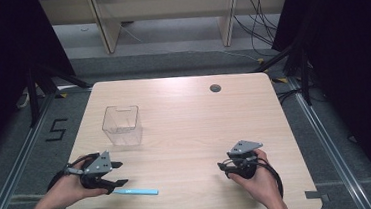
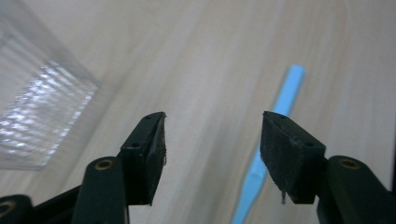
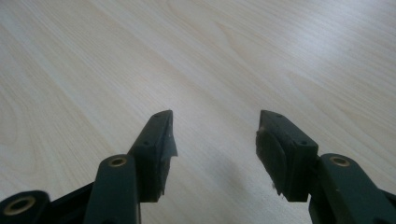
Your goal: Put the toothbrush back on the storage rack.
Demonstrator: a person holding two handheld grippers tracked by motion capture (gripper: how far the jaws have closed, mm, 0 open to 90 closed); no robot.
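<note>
A thin light-blue stick (image 1: 137, 191) lies flat near the table's front edge, just right of my left gripper (image 1: 120, 173). In the left gripper view the blue stick (image 2: 289, 88) runs along the wood beneath and beyond the right jaw. The left gripper (image 2: 213, 121) is open with nothing between its pads. A clear plastic box (image 1: 121, 124) stands upright and empty behind it, and the clear box (image 2: 37, 112) sits at the left in the left gripper view. My right gripper (image 1: 223, 166) is at the front right, and the right gripper (image 3: 215, 116) is open over bare wood.
The light wooden table (image 1: 190, 124) has a round cable hole (image 1: 215, 88) near its far edge. Dark curtains hang at both sides, and cables lie on the floor beyond the table at the right.
</note>
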